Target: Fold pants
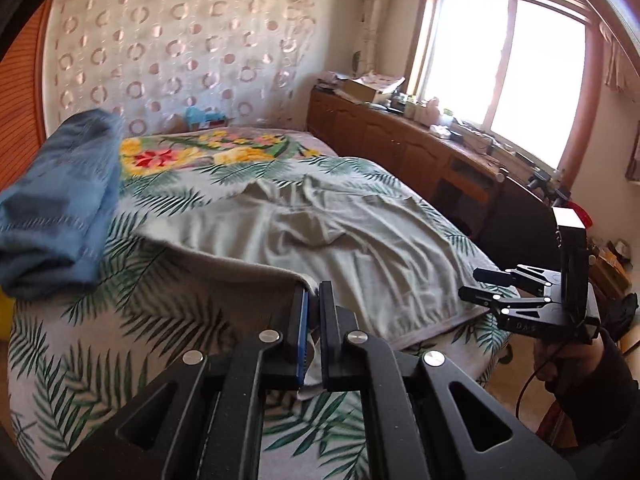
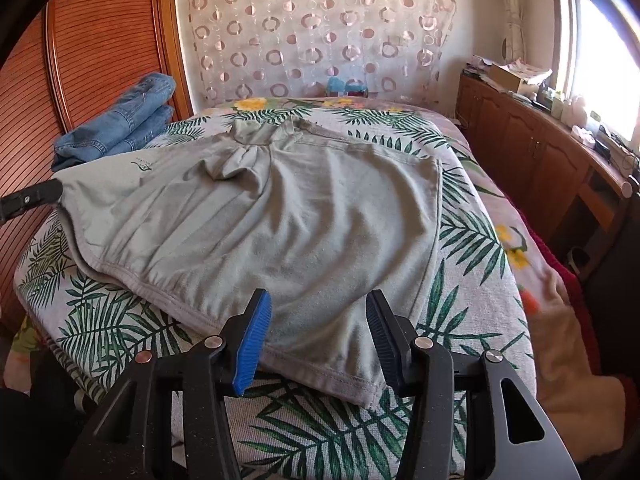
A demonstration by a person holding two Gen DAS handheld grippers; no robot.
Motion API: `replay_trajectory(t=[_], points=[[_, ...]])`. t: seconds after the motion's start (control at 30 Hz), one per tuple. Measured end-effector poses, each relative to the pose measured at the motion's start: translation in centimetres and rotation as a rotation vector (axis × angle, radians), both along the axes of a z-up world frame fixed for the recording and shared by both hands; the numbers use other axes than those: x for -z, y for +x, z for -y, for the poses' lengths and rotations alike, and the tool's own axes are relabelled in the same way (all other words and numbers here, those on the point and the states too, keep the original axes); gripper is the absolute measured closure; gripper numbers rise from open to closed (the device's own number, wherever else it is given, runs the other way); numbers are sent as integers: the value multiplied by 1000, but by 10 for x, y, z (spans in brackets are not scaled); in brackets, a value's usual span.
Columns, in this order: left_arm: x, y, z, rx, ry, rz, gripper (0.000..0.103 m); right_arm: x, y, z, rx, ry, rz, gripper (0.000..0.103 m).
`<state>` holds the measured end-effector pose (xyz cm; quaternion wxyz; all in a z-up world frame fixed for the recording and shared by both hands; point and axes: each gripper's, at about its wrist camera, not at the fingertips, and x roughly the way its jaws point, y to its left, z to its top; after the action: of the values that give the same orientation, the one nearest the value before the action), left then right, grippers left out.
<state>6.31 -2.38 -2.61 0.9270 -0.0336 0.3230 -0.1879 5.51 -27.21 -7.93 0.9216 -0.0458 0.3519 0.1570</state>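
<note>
Grey-green pants (image 2: 280, 216) lie spread on the leaf-print bed cover (image 2: 472, 240); they also show in the left wrist view (image 1: 320, 240). My left gripper (image 1: 314, 300) is shut on a corner of the pants' near edge and lifts it slightly; its tip shows in the right wrist view (image 2: 44, 192) at the pants' left edge. My right gripper (image 2: 318, 332) is open, its jaws standing over the pants' near hem. In the left wrist view the right gripper (image 1: 476, 284) hovers at the bed's right edge, empty.
Folded blue jeans (image 2: 120, 124) sit at the bed's left side, also in the left wrist view (image 1: 60, 200). A wooden cabinet (image 2: 540, 148) with clutter runs along the right under the window. A wooden headboard panel (image 2: 80, 60) stands left. A cream blanket (image 2: 560, 320) hangs at the right.
</note>
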Motion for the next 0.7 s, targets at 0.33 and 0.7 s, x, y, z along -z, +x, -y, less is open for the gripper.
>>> replay_trajectory(t=[0.33,0.7], points=[[-20,32,55,114,1,2,97,-9,-2,16,10,25,22,52],[-25,49,107,198,24,-12,97,-10,-2,34,21,55,37,52]])
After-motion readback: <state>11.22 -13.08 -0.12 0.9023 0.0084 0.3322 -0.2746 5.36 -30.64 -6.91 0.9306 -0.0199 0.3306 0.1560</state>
